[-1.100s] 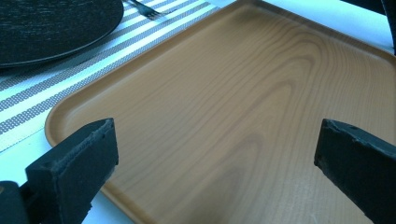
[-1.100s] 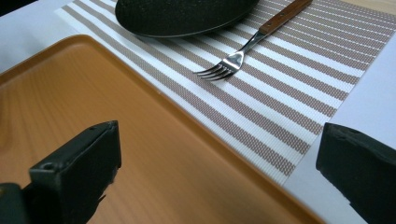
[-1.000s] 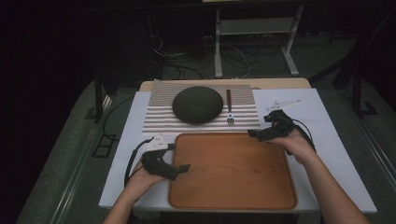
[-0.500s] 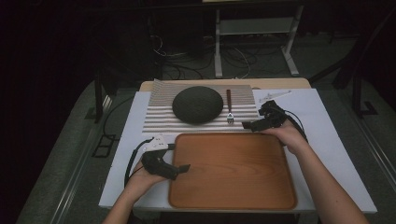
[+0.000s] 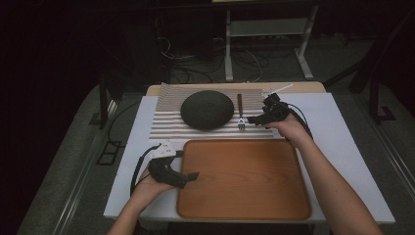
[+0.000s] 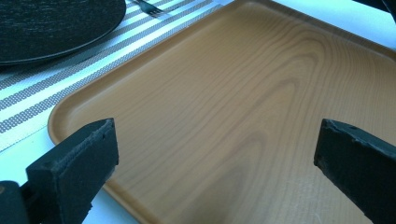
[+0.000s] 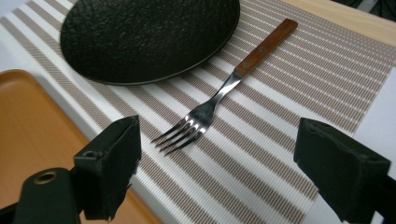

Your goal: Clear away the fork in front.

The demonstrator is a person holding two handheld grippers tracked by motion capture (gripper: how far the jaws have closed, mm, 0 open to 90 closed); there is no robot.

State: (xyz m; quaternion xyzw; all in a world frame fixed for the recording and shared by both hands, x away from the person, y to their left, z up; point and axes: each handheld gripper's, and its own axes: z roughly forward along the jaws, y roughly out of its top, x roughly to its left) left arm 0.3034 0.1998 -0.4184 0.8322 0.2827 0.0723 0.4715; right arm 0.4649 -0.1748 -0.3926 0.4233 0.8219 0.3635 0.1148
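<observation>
Covering the table's near middle, the wooden tray [image 5: 244, 181] lies below the striped placemat [image 5: 166, 117]. Plate [image 5: 207, 109], then fork [image 5: 240, 111]: handle toward the far edge, tines toward the tray. Both grippers, left gripper [image 5: 188, 175] and right gripper [image 5: 252, 119], gape apart.

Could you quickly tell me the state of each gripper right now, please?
Left gripper: open, empty, over the tray.
Right gripper: open, empty, near the fork.

On the tabletop [image 5: 342, 147] there is one rectangular wooden tray [image 5: 243, 178], one round black textured plate [image 5: 207, 109], one steel fork with a brown wooden handle [image 5: 240, 111], and one striped grey-and-white woven placemat [image 5: 166, 120]. Two black handheld grippers are present, one left [image 5: 188, 176], one right [image 5: 253, 119].
</observation>
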